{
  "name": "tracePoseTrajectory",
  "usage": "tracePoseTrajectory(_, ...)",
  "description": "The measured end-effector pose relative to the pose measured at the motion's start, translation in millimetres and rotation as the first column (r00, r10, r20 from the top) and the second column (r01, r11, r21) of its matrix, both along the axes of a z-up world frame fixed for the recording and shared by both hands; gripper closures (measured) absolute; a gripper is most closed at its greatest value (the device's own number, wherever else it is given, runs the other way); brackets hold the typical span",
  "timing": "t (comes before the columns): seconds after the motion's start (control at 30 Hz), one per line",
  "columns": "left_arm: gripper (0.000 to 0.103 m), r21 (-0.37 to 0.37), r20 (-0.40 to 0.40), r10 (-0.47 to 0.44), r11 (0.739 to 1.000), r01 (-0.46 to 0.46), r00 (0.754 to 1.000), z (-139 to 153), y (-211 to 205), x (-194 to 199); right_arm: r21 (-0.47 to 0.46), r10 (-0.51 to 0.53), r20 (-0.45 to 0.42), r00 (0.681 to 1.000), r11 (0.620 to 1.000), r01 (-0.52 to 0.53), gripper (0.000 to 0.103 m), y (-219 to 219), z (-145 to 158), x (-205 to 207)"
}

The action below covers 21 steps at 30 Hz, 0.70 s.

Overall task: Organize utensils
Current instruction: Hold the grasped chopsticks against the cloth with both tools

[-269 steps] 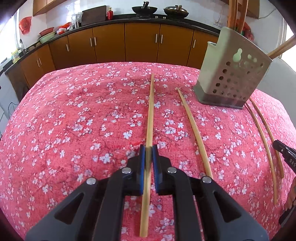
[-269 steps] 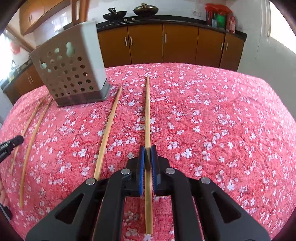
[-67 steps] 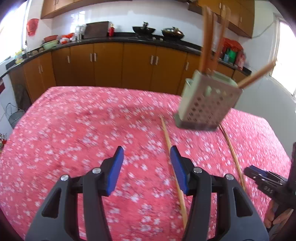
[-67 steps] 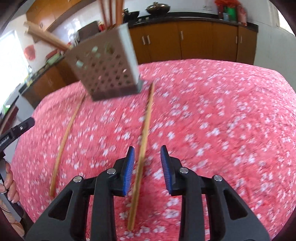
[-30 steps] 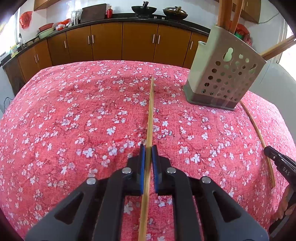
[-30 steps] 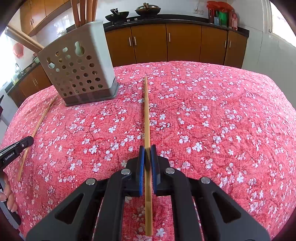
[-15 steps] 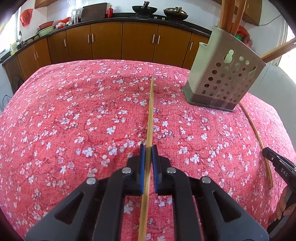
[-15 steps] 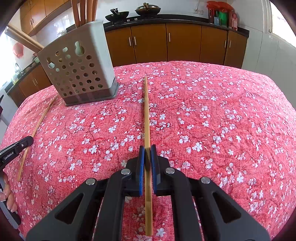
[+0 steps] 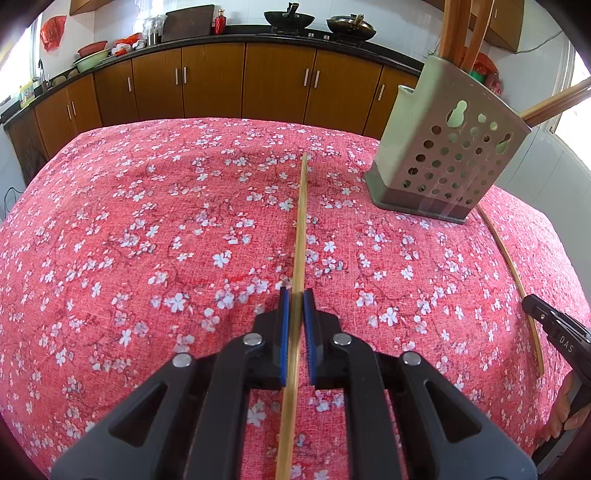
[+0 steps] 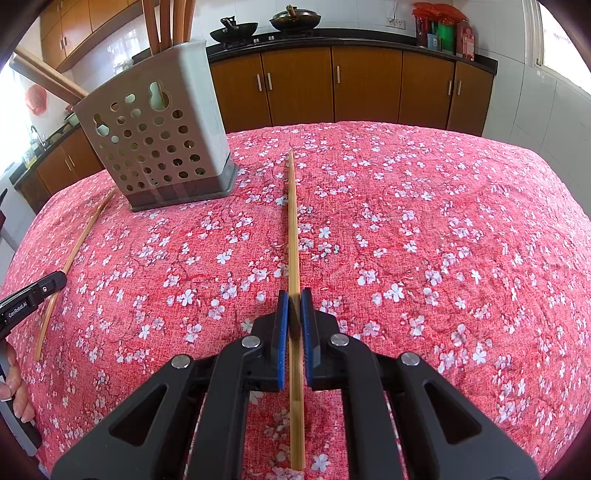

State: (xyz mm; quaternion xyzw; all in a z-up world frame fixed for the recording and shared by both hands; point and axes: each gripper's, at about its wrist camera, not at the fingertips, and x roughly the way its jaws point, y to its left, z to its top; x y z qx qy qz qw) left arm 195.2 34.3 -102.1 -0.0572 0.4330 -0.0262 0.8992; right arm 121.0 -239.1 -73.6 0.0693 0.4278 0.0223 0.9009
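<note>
Step in hand: pick-up. The left gripper [image 9: 294, 295] is clamped on a long pale bamboo chopstick [image 9: 301, 221]; the right gripper [image 10: 291, 295] is clamped on a second bamboo chopstick [image 10: 291, 221]. Both sticks lie along the red floral tablecloth [image 9: 129, 240].

Next move, as judged: lift each stick, tip it upright and lower it into the grey perforated plastic utensil holder [image 9: 450, 155], which stands between the grippers.

Obstructions: wooden utensils [image 10: 168, 22] already fill the holder top. One loose thin chopstick [image 10: 70, 262] remains beside the holder.
</note>
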Motion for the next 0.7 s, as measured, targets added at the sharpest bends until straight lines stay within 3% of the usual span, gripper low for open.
tracePoseTrajectory(0.7, 0.092, -0.001, -0.001, 0.0, 1.0, 0.0, 1.0, -0.2, 0.1, 0.1, -0.001, -0.001, 0.0, 1.0, 1.0, 0.001, 0.095, 0.1, -0.5, 1.7)
